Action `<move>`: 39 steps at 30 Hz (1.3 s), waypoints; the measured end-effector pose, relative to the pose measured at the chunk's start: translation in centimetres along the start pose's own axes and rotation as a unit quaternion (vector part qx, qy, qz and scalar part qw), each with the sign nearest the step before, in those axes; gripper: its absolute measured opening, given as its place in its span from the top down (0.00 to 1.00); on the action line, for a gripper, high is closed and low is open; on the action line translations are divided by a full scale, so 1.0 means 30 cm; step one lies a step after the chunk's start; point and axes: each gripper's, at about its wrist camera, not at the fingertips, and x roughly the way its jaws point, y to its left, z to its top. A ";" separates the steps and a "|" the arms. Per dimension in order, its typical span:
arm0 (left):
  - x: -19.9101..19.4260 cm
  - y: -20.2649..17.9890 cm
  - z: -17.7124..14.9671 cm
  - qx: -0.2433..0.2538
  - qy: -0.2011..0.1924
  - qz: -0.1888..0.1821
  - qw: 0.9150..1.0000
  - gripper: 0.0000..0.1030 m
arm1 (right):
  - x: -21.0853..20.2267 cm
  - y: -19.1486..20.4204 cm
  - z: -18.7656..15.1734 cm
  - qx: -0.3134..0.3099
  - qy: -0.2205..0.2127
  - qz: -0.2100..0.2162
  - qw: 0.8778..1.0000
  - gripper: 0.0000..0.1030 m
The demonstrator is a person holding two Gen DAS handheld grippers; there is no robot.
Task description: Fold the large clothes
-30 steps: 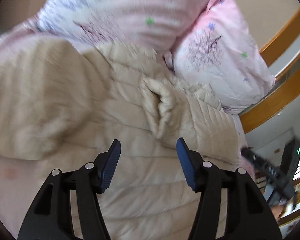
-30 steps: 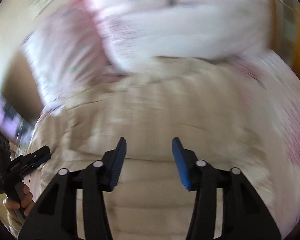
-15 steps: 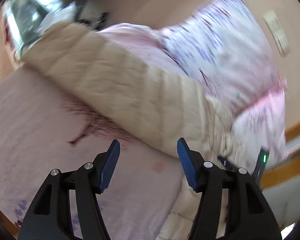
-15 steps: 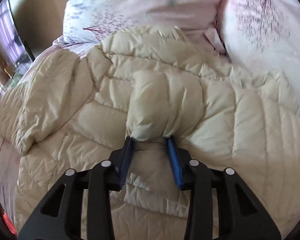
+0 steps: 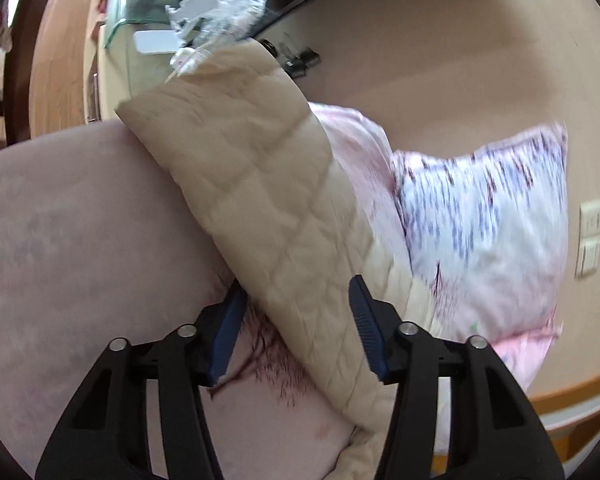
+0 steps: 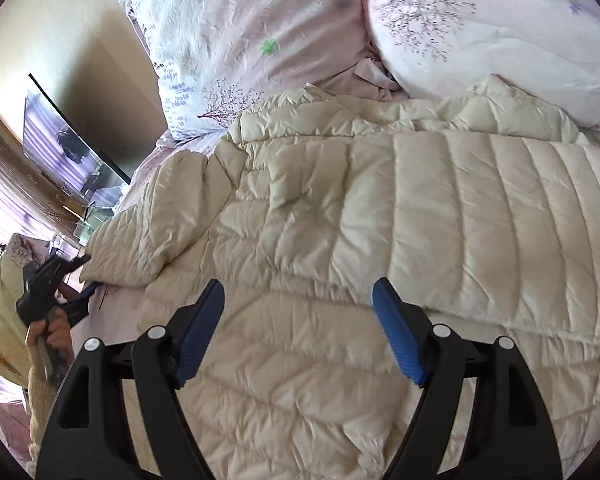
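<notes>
left gripper: jaws wide, jacket sleeve edge between them, ungripped | right gripper: jaws wide above jacket body, holding nothing

The quilted jacket is spread across the bed sheet, with two pillows set behind it against the wall. One sleeve is laid out to the left, its cuff reached between the spread jaws of the left gripper. The right gripper is held over the jacket's near part, jaws apart.
</notes>
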 end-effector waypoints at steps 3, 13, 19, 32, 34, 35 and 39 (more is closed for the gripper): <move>0.005 0.015 0.025 -0.011 -0.011 0.007 1.000 0.67 | -0.019 -0.009 -0.026 -0.004 -0.004 -0.005 1.000 0.26; -0.074 -0.147 0.042 0.053 -0.034 -0.021 0.998 0.97 | -0.122 -0.143 -0.081 0.016 -0.023 -0.014 1.000 0.26; -0.138 -0.438 -0.086 0.143 -0.028 -0.084 0.986 0.97 | -0.202 -0.218 -0.105 0.032 -0.049 -0.014 0.998 0.26; 0.105 -0.869 -0.748 0.343 0.143 -0.159 0.915 0.97 | -0.272 -0.366 -0.161 0.062 -0.070 -0.038 0.995 0.26; 0.154 -0.867 -0.818 0.356 0.160 -0.152 0.908 0.97 | -0.277 -0.385 -0.168 0.065 -0.071 -0.040 0.994 0.26; 0.176 -0.864 -0.847 0.361 0.166 -0.148 0.906 0.97 | -0.278 -0.391 -0.170 0.066 -0.072 -0.041 0.994 0.26; 0.252 -0.831 -0.969 0.386 0.194 -0.125 0.893 0.97 | -0.270 -0.405 -0.174 0.068 -0.071 -0.041 0.994 0.26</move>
